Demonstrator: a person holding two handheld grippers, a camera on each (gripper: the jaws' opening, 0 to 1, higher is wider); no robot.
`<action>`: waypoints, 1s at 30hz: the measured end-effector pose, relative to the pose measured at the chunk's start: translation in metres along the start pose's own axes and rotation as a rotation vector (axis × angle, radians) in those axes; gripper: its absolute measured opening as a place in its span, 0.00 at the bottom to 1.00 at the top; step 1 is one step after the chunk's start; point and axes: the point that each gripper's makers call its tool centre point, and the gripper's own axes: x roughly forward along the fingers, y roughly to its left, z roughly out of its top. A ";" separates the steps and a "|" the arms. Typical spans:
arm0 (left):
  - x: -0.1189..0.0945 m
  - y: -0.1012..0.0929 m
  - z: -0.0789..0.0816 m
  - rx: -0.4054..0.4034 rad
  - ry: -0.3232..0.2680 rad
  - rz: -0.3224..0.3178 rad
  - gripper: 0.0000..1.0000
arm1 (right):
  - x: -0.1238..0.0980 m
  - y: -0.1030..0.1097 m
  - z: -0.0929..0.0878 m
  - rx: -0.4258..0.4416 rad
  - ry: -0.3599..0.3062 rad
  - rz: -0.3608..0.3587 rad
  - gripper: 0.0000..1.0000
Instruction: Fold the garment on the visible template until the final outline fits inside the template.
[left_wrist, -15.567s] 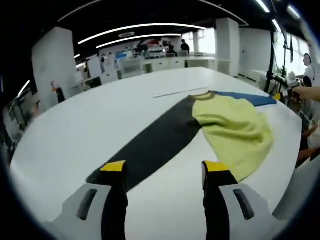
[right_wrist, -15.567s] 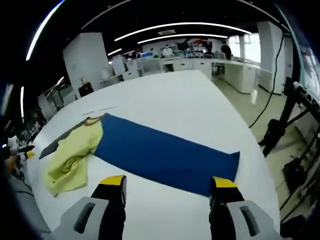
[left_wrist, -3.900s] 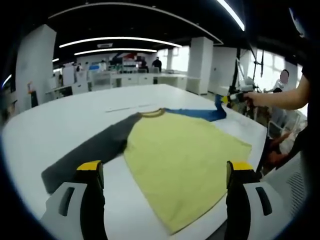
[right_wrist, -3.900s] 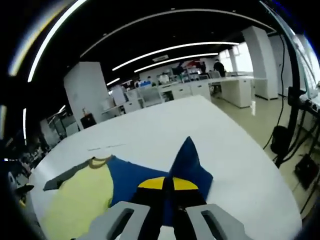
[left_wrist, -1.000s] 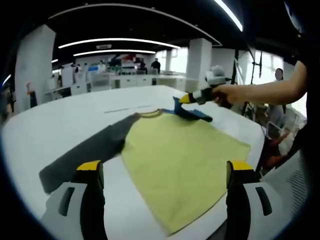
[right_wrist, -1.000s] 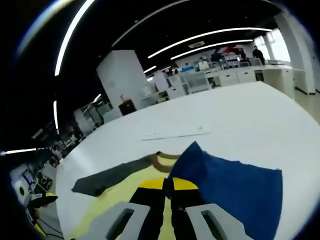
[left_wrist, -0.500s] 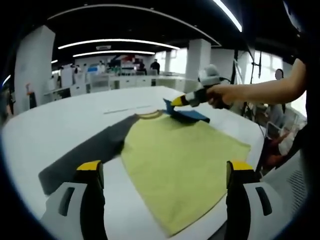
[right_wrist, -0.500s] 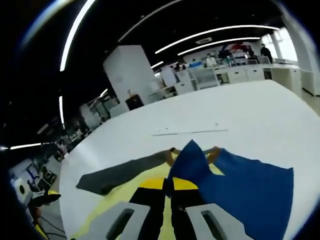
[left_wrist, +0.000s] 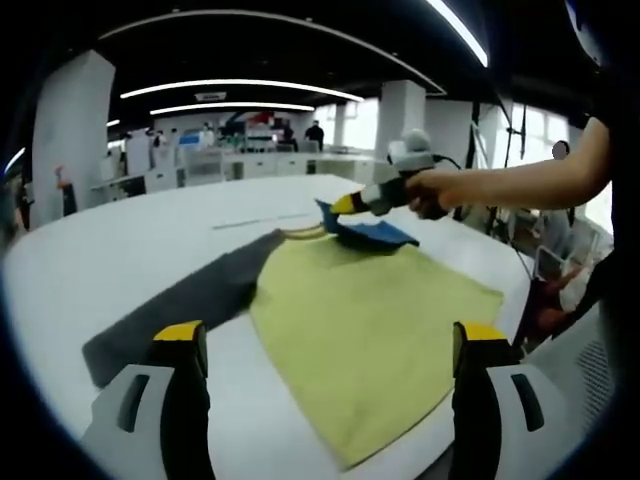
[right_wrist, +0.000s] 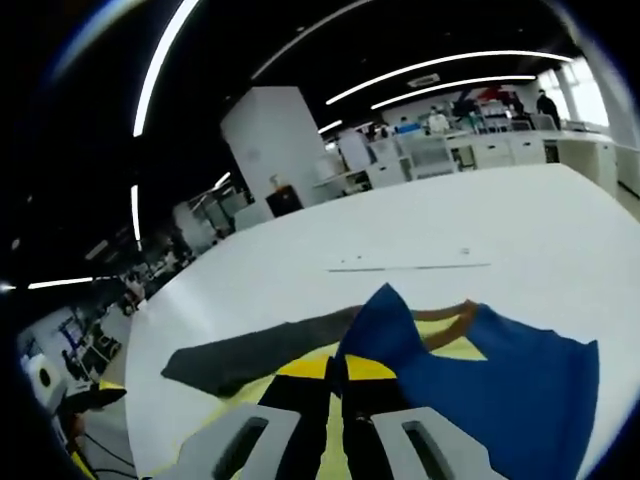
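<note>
Blue fabric sleeve (right_wrist: 480, 375) pinched in right gripper (right_wrist: 336, 372), carried further over yellow shirt body (left_wrist: 370, 320); left gripper (left_wrist: 325, 345) fingers spread, holding nothing.

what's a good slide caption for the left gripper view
Right tool carries the blue sleeve over the yellow shirt body.

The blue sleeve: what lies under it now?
Under the folded blue sleeve, pinched in the right tool, lies the shirt's yellow body, near the collar. The yellow cloth directly beneath is covered.

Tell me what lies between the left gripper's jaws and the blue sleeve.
In the left gripper view, the yellow shirt body lies between the left gripper and the blue sleeve.
</note>
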 end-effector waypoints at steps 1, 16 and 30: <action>0.000 0.001 0.000 0.001 0.001 0.001 0.99 | 0.001 0.001 0.001 -0.001 0.001 0.003 0.00; -0.008 0.012 -0.003 -0.004 0.003 0.039 0.99 | 0.027 0.035 0.003 -0.048 0.027 0.078 0.00; -0.010 0.015 -0.004 -0.011 0.004 0.048 0.99 | 0.035 0.068 -0.009 -0.082 0.073 0.169 0.00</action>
